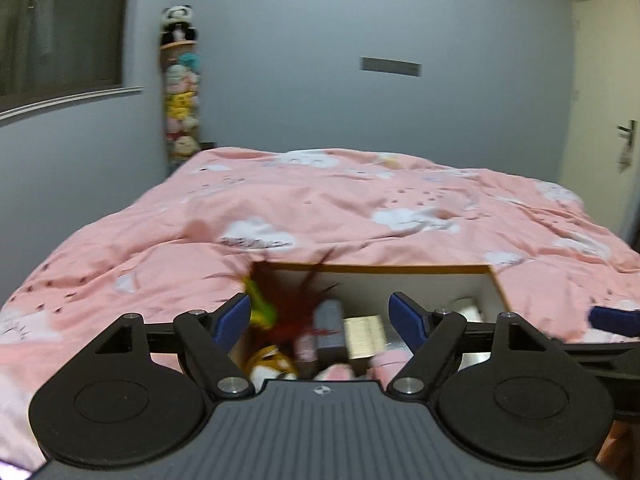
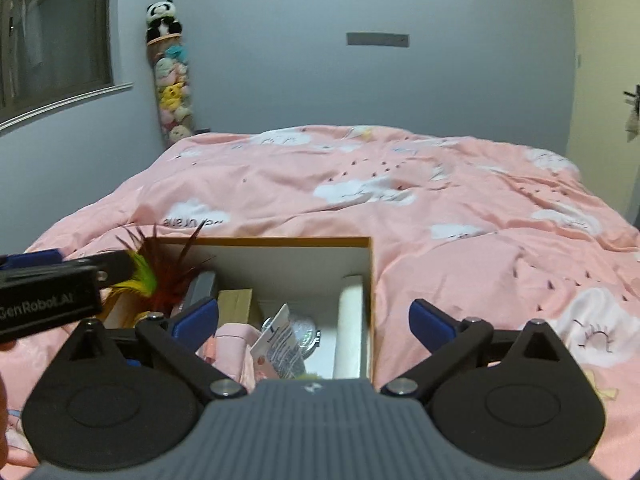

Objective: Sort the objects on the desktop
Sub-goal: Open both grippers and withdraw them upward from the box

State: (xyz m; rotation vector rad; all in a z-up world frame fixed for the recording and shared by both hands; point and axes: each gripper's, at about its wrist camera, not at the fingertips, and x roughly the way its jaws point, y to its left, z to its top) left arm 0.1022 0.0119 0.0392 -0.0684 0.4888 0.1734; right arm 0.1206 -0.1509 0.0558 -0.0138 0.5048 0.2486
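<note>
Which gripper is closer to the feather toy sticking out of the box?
Left. The left gripper is open right over the feather toy at the box's left end. The right gripper is open over the middle and right of the box, farther from the toy.

- We see dim, even indoor light in both views, cool and grey on the wall.
- We find the left wrist view soft all over; the feather toy and the box contents smear together.
- The right wrist view reads sharper: print on the tube shows as lines, though not legibly.
- Fisheye bending curves the window sill and the door edge, and the corners go black.
- Shadows stay faint on the pink duvet; the window looks dark.
</note>
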